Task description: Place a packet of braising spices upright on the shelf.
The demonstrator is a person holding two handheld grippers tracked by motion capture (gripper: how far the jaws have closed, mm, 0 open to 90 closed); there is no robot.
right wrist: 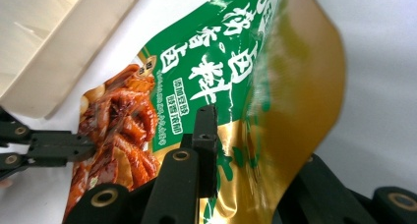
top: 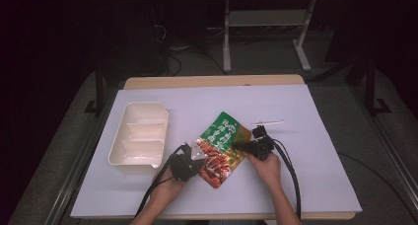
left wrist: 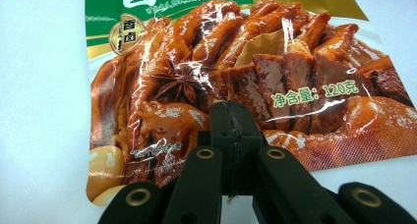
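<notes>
- Caught mid-handling: green and gold food pouch (top: 221, 148) lying near the middle of the white tabletop (top: 305, 136), printed with braised meat and star anise, sealed as far as can be told, no tear visible along any edge on show
- Clamped at the pouch's lower left edge: left gripper (top: 192, 156), jaws closed flat together on the film, seen pressed shut against the printed meat in the left gripper view (left wrist: 231, 135)
- Pinched on the opposite, gold-trimmed right edge: right gripper (top: 246, 147), one jaw on the printed face (right wrist: 205, 130), the other hidden behind the foil, so grasping the pouch, edge lifted and curling in the right gripper view
- Judged early: grip taken on both sides, pouch (left wrist: 231, 57) not yet opened and nothing emptied out
- Waiting just left of the pouch: cream compartment tray (top: 139, 136), sections bare, likely destination for the contents, left to be filled
- Lying apart beyond the right gripper: thin pale stick-like item (top: 267, 122), too small to identify
- Underfoot and around: white sheet over a wooden table whose far edge (top: 212, 80) peeks out; grey floor, white table legs (top: 226, 37) and trailing cables beyond, room dark at the margins
- Entering from the bottom edge: both forearms of the person, cables trailing from each gripper
</notes>
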